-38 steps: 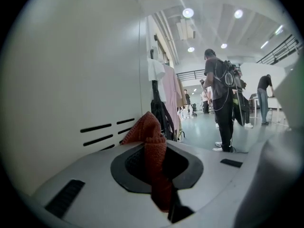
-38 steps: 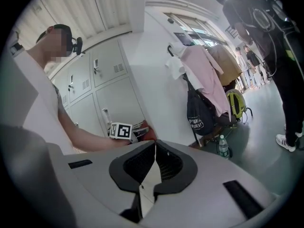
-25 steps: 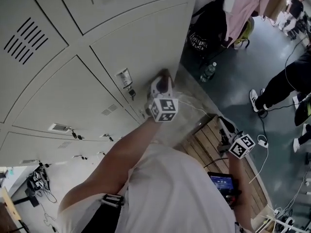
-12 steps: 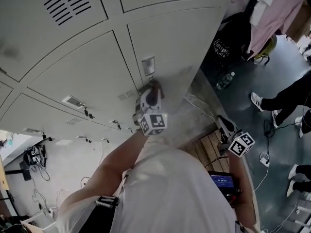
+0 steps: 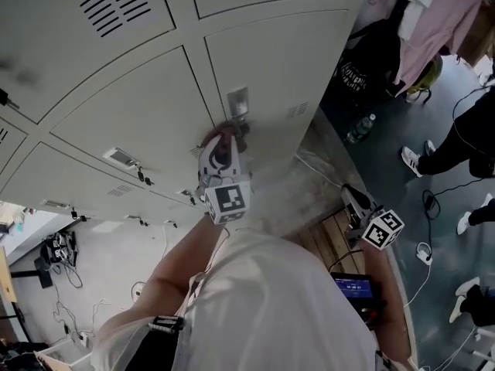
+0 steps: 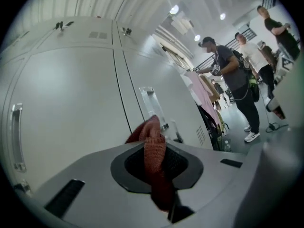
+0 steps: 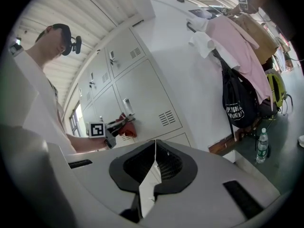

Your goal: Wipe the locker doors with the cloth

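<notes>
The wiping looks under way, not finished. The cloth [image 6: 153, 144] is clamped in the left tongs [image 5: 222, 139] and held up at a locker door [image 5: 135, 103], just below its handle [image 5: 238, 102] by the seam with the door on the right. No door shows a wiped patch, so I'd guess most remain. The left arm reaches far forward. The right tongs [image 7: 154, 155] hang low on the right, closed together and empty.
</notes>
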